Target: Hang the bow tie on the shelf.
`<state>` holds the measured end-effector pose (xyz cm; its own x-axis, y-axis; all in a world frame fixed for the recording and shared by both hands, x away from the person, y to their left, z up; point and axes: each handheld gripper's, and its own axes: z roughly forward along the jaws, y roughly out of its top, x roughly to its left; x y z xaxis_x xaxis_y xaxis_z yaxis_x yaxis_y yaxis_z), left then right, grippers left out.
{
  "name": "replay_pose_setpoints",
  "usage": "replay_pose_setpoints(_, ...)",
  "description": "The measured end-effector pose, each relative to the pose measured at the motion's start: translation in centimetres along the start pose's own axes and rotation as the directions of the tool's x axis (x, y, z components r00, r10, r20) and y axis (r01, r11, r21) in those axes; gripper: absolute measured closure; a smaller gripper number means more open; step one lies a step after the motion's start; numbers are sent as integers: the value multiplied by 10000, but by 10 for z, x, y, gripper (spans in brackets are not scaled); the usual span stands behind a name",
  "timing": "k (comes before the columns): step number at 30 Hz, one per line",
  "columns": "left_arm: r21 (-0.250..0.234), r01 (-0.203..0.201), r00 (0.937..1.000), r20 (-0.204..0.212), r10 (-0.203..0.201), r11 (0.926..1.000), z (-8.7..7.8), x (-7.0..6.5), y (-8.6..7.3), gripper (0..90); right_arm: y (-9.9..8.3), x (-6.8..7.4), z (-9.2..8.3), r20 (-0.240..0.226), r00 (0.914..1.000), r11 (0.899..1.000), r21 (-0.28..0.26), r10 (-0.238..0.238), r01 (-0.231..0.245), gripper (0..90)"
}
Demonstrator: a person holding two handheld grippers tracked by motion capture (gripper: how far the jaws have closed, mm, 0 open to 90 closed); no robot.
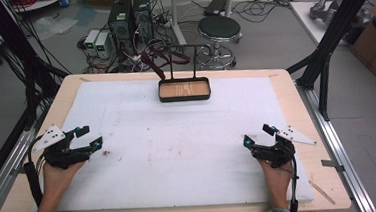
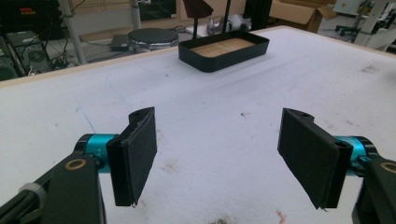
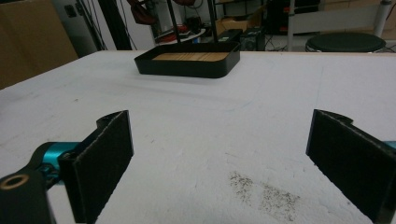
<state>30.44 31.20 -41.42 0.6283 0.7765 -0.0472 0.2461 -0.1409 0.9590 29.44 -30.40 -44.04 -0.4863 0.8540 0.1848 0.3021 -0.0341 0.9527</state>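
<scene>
My left gripper (image 1: 90, 137) rests low over the white foam mat (image 1: 178, 136) near its left edge, jaws spread wide with nothing between them. In the left gripper view its black pads (image 2: 137, 154) frame bare mat (image 2: 219, 140). On the right side of the mat my right gripper (image 1: 259, 134) stands open too, and bare mat (image 3: 210, 140) lies between its pads (image 3: 105, 161). A black tray with a wooden floor (image 1: 184, 89) sits at the far middle of the mat, also seen as the tray (image 2: 224, 49) and the tray (image 3: 189, 60).
A thin black stand (image 1: 182, 61) rises behind the tray. Dark crumbs (image 3: 261, 191) speckle the mat near the right gripper. The wooden table edge (image 1: 296, 103) borders the mat. A stool (image 1: 219, 31) and computer boxes (image 1: 130, 20) stand on the floor beyond.
</scene>
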Motion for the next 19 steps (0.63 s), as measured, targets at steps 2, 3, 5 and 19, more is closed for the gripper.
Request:
replay_pose_setpoints(2, 14, 45, 10000, -55, -45, 10000, 0, 0, -3, 285, 0, 0, 0, 1, 10000, 10000, -1, -15, 15, 63)
replay_pose_setpoints(3, -2, 80, 9999, -81, -80, 10000, 0, -1, -6, 284, 0, 0, 0, 0, 10000, 10000, -1, -11, 11, 63)
replay_pose_setpoints(5, 15, 151, 9998, -131, -151, 9999, 0, -1, -9, 283, 0, 0, 0, -3, 10000, 10000, 26, 16, -16, 63)
replay_pose_setpoints(19, 346, 274, 9995, -177, -268, 9990, 3, -4, -20, 280, 0, 0, 0, -3, 10000, 10000, 3, -20, 20, 63)
